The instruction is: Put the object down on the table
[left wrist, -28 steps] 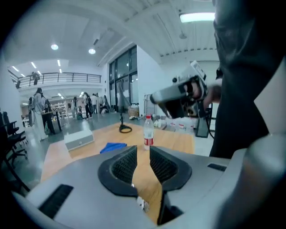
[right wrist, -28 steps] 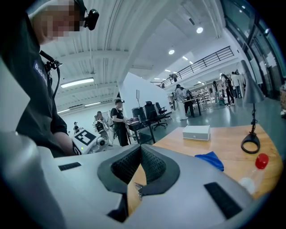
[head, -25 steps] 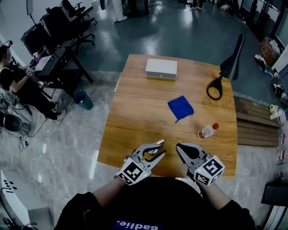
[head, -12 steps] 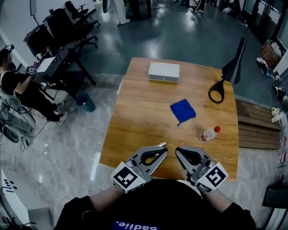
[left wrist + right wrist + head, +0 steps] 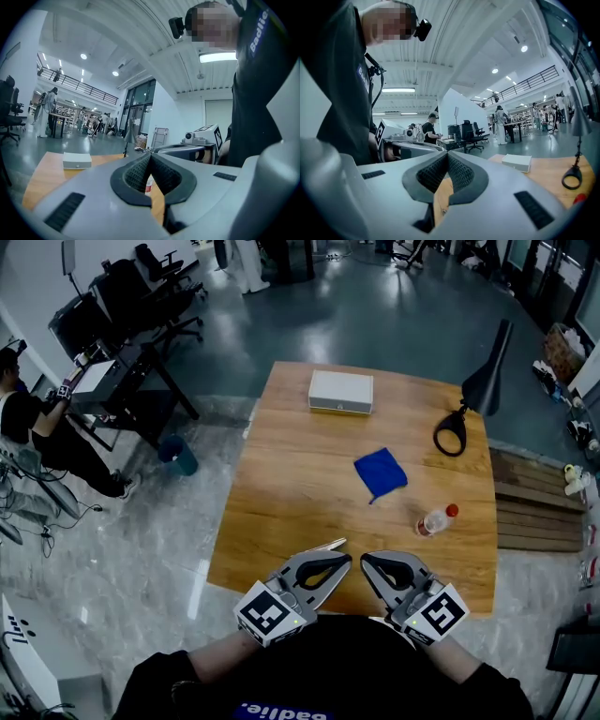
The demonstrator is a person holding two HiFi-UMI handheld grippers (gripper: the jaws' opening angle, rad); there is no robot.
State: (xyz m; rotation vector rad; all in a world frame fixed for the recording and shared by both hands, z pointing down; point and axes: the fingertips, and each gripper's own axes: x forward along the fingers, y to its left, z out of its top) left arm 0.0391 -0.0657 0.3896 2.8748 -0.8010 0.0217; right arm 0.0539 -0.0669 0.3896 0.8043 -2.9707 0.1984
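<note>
At the near edge of the wooden table (image 5: 281, 484), the left gripper (image 5: 339, 553) hovered with its jaws pressed together. Its own view showed only the ribbed pads meeting, with nothing caught between them. The bottle glimpsed through the gap below the pads lay well beyond, on the table.

Further right, at the far edge, sat a white box (image 5: 341, 391). A crumpled blue cloth (image 5: 380, 472) lay near the middle of the table.

The right gripper (image 5: 367, 562) hung just beside the left one, tip pointing toward tip. It too was closed on nothing, with bare tabletop showing through the gap under its pads.

Right of it a clear plastic bottle (image 5: 433, 518) with a red cap lay on its side near the right edge. A black desk lamp (image 5: 486, 371) stood at the far right corner.

Which of these the task meant could not be told. Since every one rested on the table and neither gripper carried anything, the putting-down looked finished rather than pending.

Doing this step well probably meant little more than keeping both grippers low and quiet by the near edge, well apart from the cloth and the bottle. The bottle, lying on its round side, seemed the likeliest to roll if nudged, so the right gripper would have done best to stay clear of it.
</note>
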